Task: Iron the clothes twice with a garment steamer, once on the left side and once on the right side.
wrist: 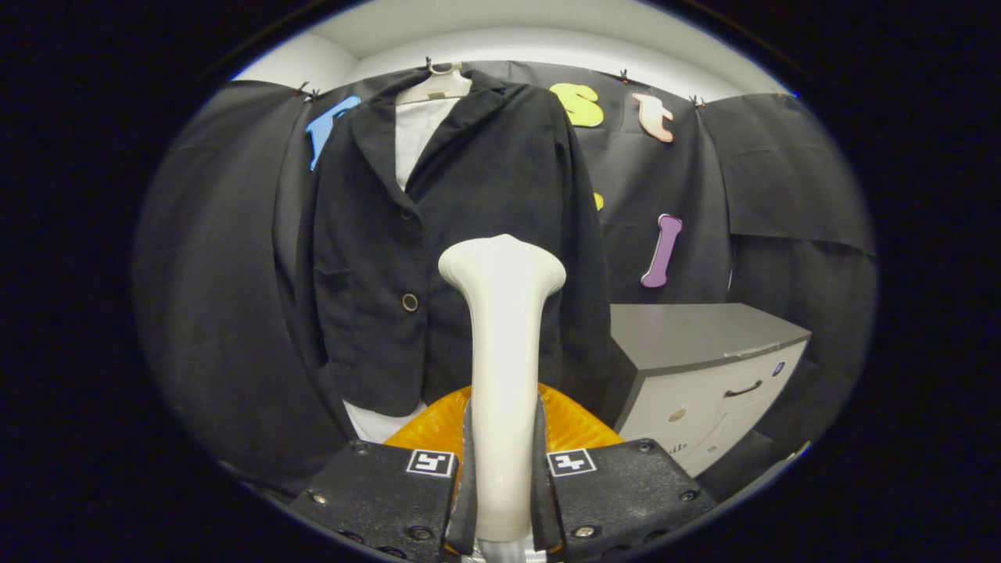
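clamping the garment steamer (503,328) between both fingers (466,469) (upright), jacket (438,234) beyond.

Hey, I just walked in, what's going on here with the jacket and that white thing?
A handheld tool is shut on the white plastic garment steamer, both fingers pressing on its handle, with the flared head pointing up. Ahead of it a black blazer hangs over a white shirt on a white hanger. The head sits in front of the jacket's lower front, beside the button; whether it touches the cloth is unclear. A grey drawer cabinet stands beside the jacket.
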{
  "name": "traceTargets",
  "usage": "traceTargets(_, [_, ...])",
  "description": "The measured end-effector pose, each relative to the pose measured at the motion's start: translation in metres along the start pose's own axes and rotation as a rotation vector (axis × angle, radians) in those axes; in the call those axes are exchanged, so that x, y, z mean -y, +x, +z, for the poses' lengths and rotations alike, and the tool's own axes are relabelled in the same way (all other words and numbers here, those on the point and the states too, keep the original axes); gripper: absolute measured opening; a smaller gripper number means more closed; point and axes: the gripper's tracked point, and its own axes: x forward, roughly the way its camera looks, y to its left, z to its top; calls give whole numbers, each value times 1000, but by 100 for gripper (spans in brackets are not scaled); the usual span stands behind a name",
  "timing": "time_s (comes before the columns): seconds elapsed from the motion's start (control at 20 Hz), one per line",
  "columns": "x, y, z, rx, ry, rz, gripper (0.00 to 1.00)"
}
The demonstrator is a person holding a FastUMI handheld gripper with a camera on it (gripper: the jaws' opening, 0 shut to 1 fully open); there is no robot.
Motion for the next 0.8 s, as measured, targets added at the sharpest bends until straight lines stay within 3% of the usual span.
traceTargets(0.8, [2, -14, -110, -196, -32, 6, 30])
